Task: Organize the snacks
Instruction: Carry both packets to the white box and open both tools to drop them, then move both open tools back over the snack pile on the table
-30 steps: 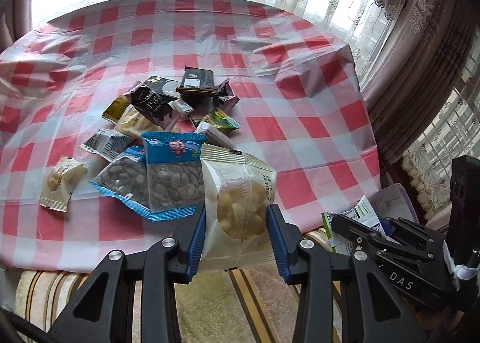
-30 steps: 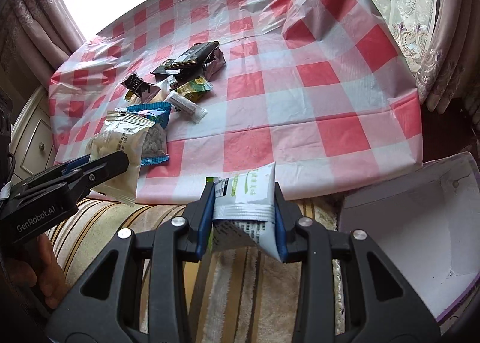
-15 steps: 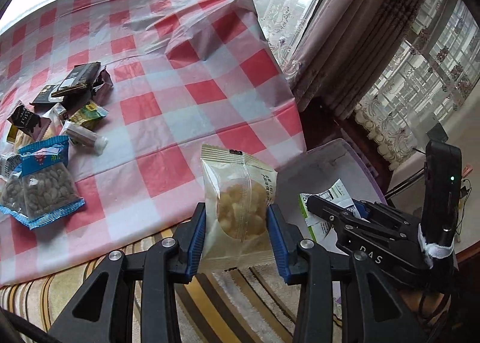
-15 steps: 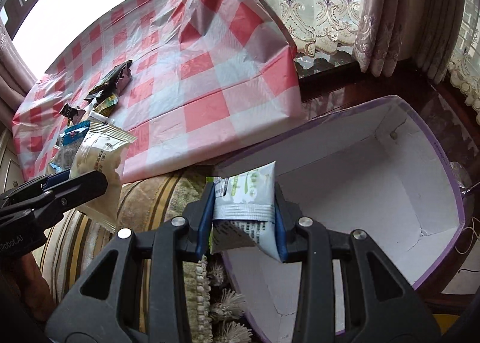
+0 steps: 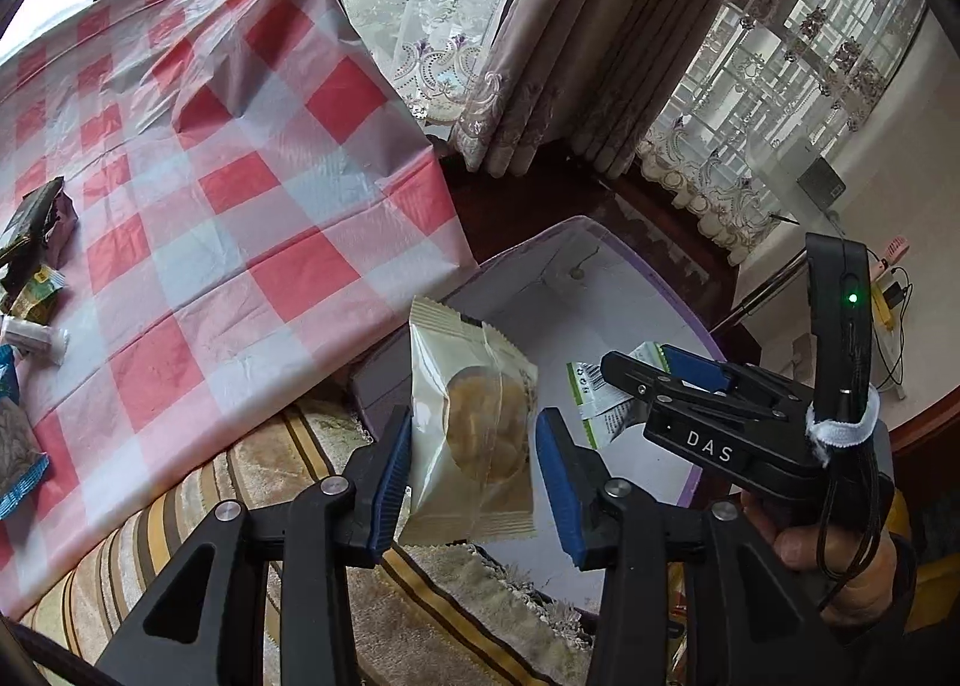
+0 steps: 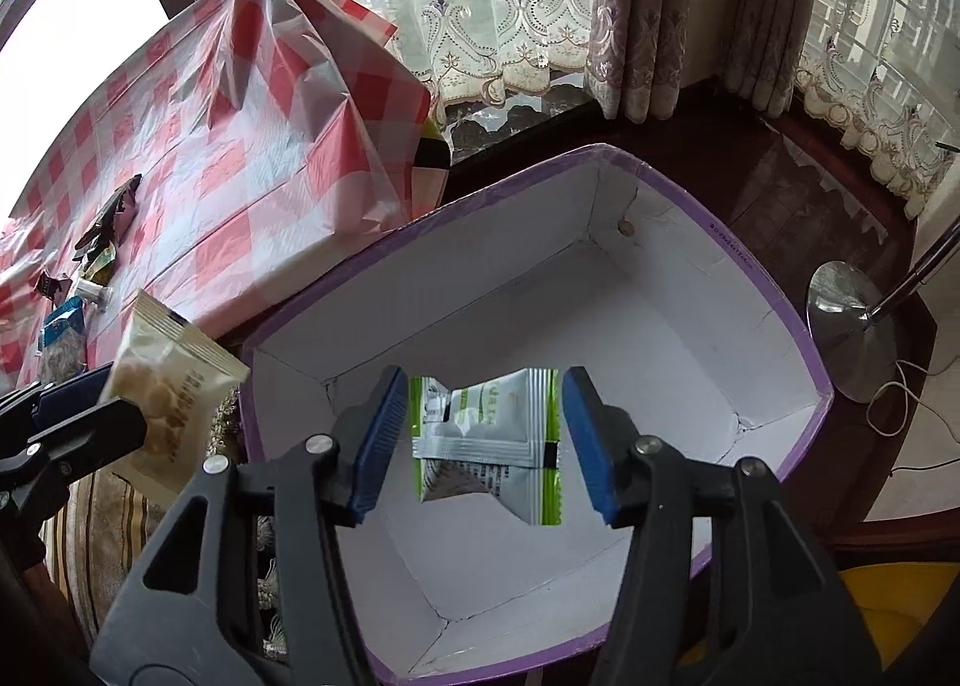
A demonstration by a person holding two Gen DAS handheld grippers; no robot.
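1. From the left wrist we look forward and steeply down along the left gripper (image 5: 474, 482), close above the sofa edge, with the table (image 5: 252, 242) left and the box (image 5: 600, 278) ahead.
2. From the right wrist we look down along the right gripper (image 6: 483, 437), nearer to the box (image 6: 804, 338), almost straight into it.
3. We share the box, the table's right corner and the curtains (image 5: 576, 56) far behind.
4. Each view catches the other gripper: the right one at our right edge, the left one at our left edge.
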